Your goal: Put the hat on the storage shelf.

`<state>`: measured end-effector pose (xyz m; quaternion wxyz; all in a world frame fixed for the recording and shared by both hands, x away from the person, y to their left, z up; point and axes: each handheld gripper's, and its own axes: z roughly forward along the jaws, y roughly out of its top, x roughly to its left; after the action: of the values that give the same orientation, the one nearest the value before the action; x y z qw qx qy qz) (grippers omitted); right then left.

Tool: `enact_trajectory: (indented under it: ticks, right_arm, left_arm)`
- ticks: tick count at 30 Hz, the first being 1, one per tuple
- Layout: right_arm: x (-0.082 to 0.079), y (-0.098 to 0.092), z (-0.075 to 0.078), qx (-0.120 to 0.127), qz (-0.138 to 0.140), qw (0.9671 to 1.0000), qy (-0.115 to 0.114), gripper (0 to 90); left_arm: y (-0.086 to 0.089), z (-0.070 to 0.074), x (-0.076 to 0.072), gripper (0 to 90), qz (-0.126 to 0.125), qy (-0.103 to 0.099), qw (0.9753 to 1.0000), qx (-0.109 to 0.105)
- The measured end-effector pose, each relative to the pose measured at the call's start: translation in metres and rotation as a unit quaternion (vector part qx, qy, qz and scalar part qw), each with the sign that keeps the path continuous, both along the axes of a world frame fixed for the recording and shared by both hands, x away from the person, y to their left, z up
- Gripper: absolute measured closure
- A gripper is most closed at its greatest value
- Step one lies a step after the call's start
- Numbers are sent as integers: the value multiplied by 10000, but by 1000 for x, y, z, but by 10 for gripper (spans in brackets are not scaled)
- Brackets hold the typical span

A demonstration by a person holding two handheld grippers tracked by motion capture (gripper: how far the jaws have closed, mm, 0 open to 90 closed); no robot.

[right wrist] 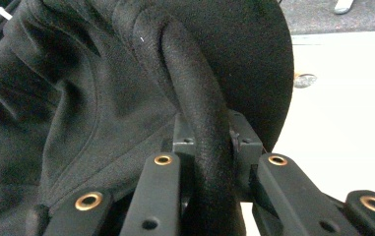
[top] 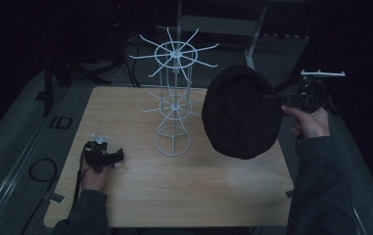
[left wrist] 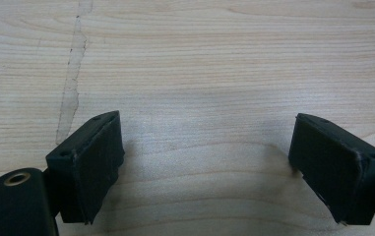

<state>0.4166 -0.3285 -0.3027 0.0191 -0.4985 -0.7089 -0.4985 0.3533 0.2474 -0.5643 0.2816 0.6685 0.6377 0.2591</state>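
Jaws pinching black cap (top: 241, 111) brim, crown hanging

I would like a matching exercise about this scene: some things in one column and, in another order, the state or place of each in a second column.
1. black hat
2. white wire rack
3. left gripper
4. right gripper

a. stands upright on the wooden table
b. open, low over the tabletop
c. hangs in the air, held by its edge
d. shut on a fold of dark cloth

Pairs: 1-c, 2-a, 3-b, 4-d
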Motion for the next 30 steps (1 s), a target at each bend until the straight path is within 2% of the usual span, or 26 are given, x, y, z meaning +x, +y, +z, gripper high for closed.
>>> enact_trajectory:
  ticks: [13, 30]
  right_arm:
    - [-1, -5, 11, 115, 43, 9999, -21, 780]
    - [-1, -7, 18, 235, 100, 9997, -43, 779]
  left_arm:
    - [0, 0, 0, 142, 0, 1, 10000, 0]
    - [0, 0, 0, 142, 0, 1, 10000, 1]
